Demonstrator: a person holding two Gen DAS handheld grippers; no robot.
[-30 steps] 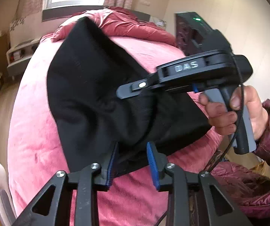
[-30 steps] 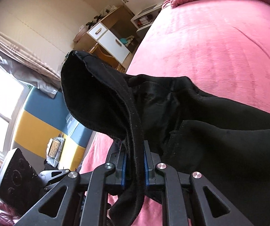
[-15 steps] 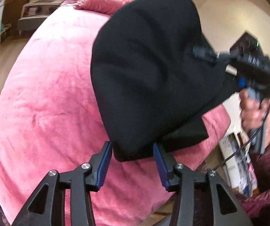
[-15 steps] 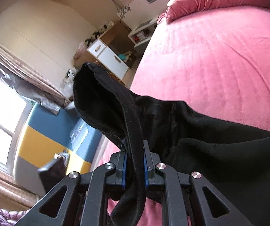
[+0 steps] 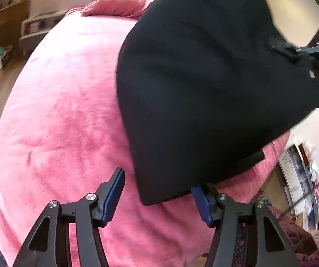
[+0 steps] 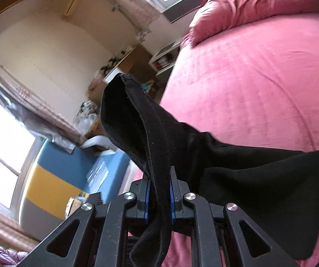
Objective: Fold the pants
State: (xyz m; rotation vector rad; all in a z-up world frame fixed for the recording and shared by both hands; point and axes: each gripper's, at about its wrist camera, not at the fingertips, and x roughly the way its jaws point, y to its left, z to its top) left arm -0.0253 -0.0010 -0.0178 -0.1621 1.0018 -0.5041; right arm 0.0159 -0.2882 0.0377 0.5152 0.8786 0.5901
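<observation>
Over the pink bed (image 5: 54, 111), right hand-held gripper (image 6: 158, 197) pinches black pants (image 6: 259, 178); left hand-held gripper (image 5: 159, 197) gapes wide, no readable writing.

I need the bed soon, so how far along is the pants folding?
Early stage. Done: nothing is folded flat yet. In hand: the right claw is clamped on the black pants, lifting them above the pink bed; the left claw is open beside a hanging corner. Left: lay them down, fold, smooth.

pants (image 5: 199, 84) | black, folded over | lifted above bed (one edge hanging loose)
</observation>
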